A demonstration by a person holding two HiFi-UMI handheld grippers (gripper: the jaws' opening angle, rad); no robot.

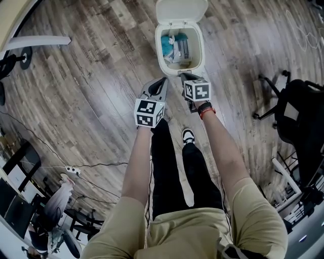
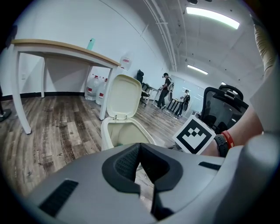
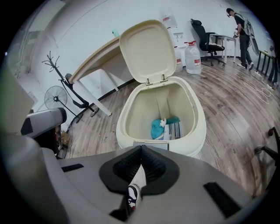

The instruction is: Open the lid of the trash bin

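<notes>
Cream oval plastic lid (image 1: 181, 10) being held upright by rear hinge, frame top; cream plastic trash bin (image 1: 162, 63) open. Left gripper (image 1: 162, 81), right gripper (image 1: 185, 77) being poised at front rim, fingers closed, empty, likely for grey front latch (image 3: 151, 145).

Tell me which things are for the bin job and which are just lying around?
For the job: trash bin, its raised lid, left gripper, right gripper.

Just lying about: office chair, table, standing fan, water bottles.
</notes>
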